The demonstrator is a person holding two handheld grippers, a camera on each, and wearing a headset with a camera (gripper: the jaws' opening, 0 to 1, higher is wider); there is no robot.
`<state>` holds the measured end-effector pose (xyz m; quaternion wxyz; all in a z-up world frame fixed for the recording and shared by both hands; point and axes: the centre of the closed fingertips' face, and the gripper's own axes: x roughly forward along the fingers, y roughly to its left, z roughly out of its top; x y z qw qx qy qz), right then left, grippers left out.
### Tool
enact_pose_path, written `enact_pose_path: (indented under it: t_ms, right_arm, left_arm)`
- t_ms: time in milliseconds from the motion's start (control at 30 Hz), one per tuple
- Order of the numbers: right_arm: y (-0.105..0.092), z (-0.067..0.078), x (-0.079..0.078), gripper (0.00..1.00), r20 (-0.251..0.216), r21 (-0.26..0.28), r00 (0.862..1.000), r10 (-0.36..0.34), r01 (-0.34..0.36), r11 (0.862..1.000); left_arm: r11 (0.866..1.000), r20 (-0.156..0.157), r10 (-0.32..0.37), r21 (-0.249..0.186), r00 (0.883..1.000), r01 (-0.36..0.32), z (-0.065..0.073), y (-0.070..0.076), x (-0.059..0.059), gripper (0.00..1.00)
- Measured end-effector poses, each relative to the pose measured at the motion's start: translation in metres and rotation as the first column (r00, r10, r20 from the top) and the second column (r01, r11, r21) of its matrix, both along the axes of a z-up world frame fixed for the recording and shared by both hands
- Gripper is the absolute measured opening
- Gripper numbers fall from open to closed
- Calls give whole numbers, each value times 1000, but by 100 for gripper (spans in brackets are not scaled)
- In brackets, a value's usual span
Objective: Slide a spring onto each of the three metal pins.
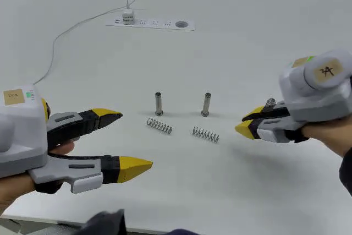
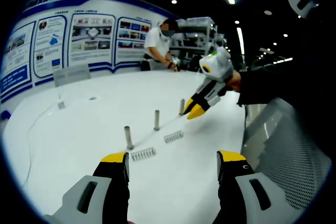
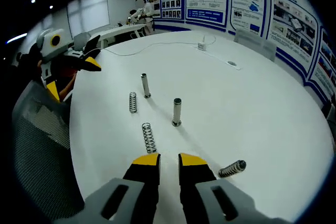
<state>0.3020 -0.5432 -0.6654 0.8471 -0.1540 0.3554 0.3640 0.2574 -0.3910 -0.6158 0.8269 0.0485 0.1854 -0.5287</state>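
Two metal pins (image 1: 158,104) (image 1: 206,104) stand upright in the middle of the white table (image 1: 231,48). In front of each lies a loose spring (image 1: 159,126) (image 1: 205,134). A third pin (image 1: 270,103) stands just behind my right gripper (image 1: 245,124), and in the right gripper view this pin (image 3: 232,169) seems to carry a spring. The right gripper (image 3: 169,158) has its jaws nearly together with nothing between them. My left gripper (image 1: 129,140) stands wide open at the near left, short of the springs, and holds nothing (image 2: 173,157).
A flat white socket strip (image 1: 149,23) with a plug and a thin cable (image 1: 60,34) lies at the far side of the table. A mesh chair (image 2: 294,150) stands by the table edge. A person (image 2: 160,43) works at another bench behind.
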Motion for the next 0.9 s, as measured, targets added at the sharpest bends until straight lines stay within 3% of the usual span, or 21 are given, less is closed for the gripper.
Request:
enact_pose_path:
  t_ms: [433, 600, 900]
  right_arm:
    - [52, -14, 11, 15, -40, -58, 984, 174, -176, 983]
    - [61, -30, 14, 15, -67, -110, 973, 221, -227, 968]
    - [63, -44, 19, 15, -108, -135, 969, 224, -238, 962]
  left_arm:
    - [1000, 0, 9, 7, 1000, -9, -2, 2, 2, 69]
    - [1000, 0, 13, 7, 1000, -13, -2, 2, 2, 69]
    - [1000, -4, 10, 7, 1000, -10, -2, 1, 2, 69]
